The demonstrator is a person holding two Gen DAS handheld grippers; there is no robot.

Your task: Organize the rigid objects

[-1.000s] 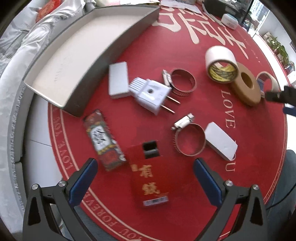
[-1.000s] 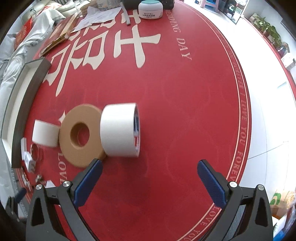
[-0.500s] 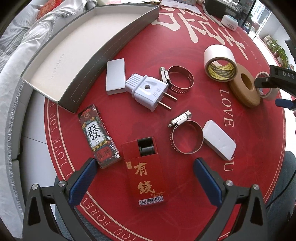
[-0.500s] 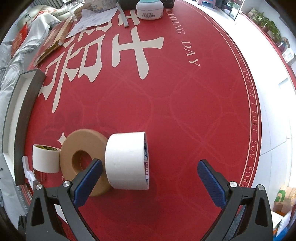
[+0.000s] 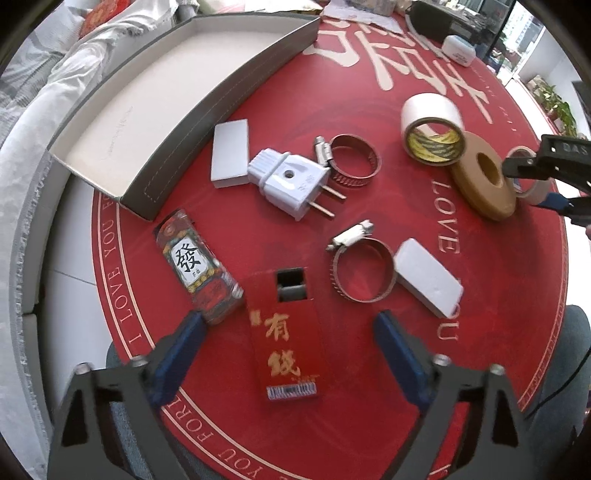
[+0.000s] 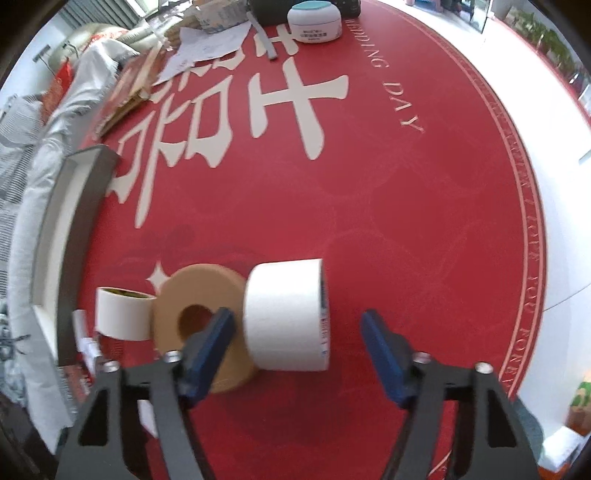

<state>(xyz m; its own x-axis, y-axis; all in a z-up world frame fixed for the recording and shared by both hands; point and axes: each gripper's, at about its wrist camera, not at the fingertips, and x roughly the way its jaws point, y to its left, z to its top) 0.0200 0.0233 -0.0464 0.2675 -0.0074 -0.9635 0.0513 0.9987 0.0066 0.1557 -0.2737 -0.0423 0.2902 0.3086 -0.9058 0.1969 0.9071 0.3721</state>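
Observation:
In the left wrist view my left gripper (image 5: 288, 332) hangs over a red box with gold characters (image 5: 286, 350). Its jaws are closing with the box between them, and gaps remain on both sides. In the right wrist view my right gripper (image 6: 297, 326) straddles an upright white tape roll (image 6: 284, 317). Its jaws are closing too, and the pads stand just off the roll. That roll leans against a flat brown tape roll (image 6: 199, 295). The right gripper (image 5: 528, 184) also shows at the right edge of the left wrist view.
On the red round mat lie a white plug (image 5: 288, 181), two hose clamps (image 5: 354, 158) (image 5: 364, 273), two white blocks (image 5: 229, 155) (image 5: 428, 280), a patterned box (image 5: 195, 266) and another tape roll (image 5: 432, 129). A grey tray (image 5: 221, 99) stands far left. A white jar (image 6: 314, 26) sits far back.
Both grippers' jaws have narrowed. The right gripper has come forward, so the white tape roll now sits between its fingers. The left gripper has hardly moved.

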